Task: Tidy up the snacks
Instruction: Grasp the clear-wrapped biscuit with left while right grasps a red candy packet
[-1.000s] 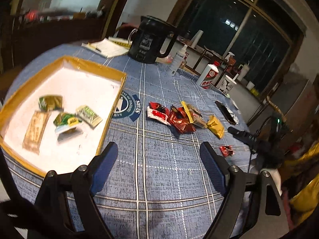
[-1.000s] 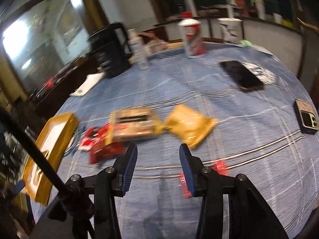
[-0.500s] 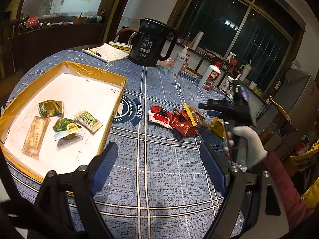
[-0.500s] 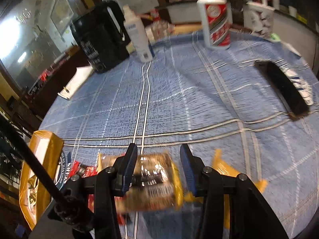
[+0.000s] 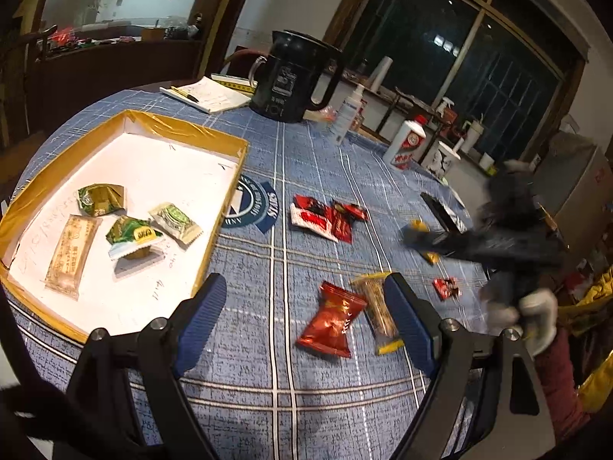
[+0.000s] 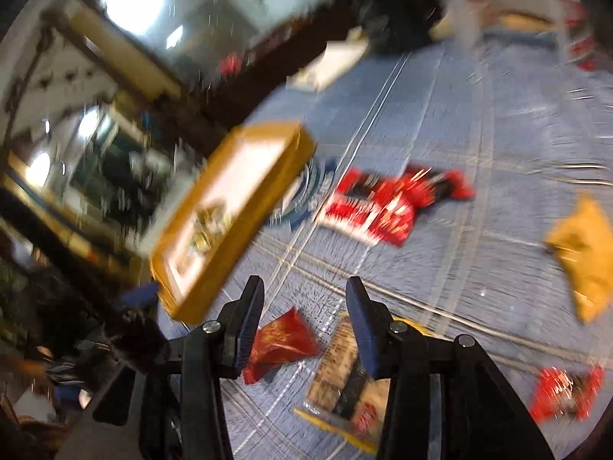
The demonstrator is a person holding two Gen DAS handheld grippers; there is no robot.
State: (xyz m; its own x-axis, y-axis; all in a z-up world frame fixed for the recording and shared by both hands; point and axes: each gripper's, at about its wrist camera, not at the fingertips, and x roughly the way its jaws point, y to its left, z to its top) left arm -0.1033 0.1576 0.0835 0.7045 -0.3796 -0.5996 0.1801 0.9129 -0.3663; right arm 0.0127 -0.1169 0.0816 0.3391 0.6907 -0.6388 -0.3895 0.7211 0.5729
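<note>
A gold-rimmed tray (image 5: 184, 130) with a white floor holds several green and tan snack packets at the left; it shows blurred in the right wrist view (image 6: 230, 222). My left gripper (image 5: 302, 281) hovers open above the blue cloth, nothing between its fingers. Below it lie a red packet (image 5: 331, 320) and a brown, yellow-edged packet (image 5: 377, 310). My right gripper (image 6: 304, 291) is open and holds nothing, above that same red packet (image 6: 279, 341) and brown packet (image 6: 345, 375). Two red packets (image 5: 325, 216) lie mid-table, and a small red one (image 5: 446, 287) to the right. A yellow packet (image 6: 582, 253) lies at the right.
A black jug (image 5: 291, 84), a notepad (image 5: 207, 96), a spray bottle (image 5: 346, 115) and a red-capped white bottle (image 5: 408, 142) stand along the far side. A dark phone (image 5: 440, 211) lies at the right. A gloved hand (image 5: 525, 314) holds the blurred right gripper (image 5: 479, 241).
The red packet and the brown packet have left the pile and now lie nearer my left gripper. My right gripper has swung round towards the tray. The left gripper kept still.
</note>
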